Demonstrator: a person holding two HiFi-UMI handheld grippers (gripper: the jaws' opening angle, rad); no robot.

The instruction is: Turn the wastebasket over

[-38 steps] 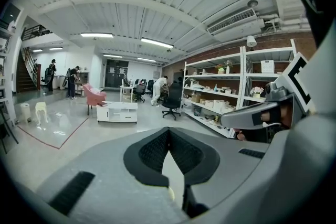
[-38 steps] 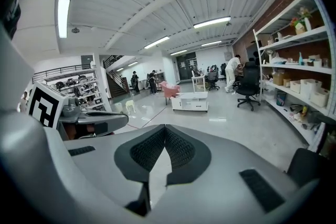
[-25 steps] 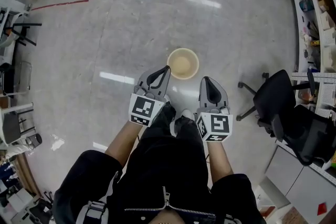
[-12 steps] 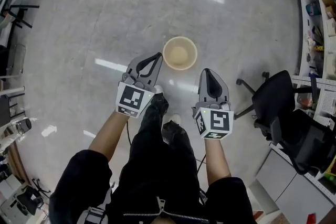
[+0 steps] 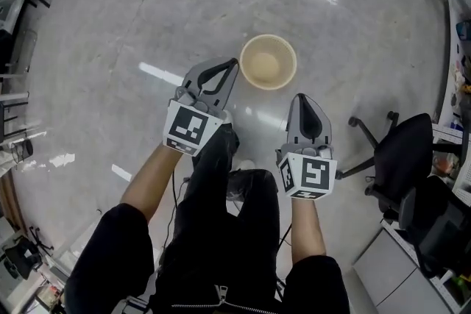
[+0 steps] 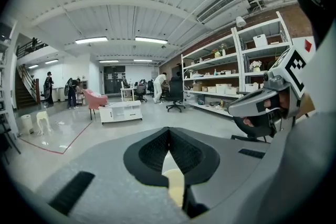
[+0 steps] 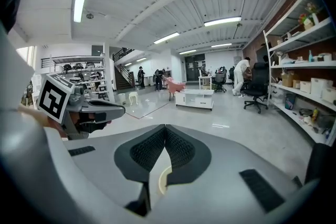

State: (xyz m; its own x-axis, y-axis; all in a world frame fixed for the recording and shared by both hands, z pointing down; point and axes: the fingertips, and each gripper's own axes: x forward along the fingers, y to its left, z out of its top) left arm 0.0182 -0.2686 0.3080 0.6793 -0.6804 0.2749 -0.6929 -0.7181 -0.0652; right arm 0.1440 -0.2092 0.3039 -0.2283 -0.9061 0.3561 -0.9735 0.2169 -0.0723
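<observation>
A cream, round plastic wastebasket (image 5: 268, 62) stands mouth up on the glossy grey floor (image 5: 132, 18), just ahead of both sets of fingertips. Over the past second, the left gripper (image 5: 232, 64) and right gripper (image 5: 303, 98) have sunk toward it. The left tips now lie just beside its rim, though contact is unclear, and the right tips stop slightly short. Both pairs of fingers are pressed together, holding nothing. The basket is untouched by any grip and not yet tipped. The fingers probably need to part before taking its rim.
</observation>
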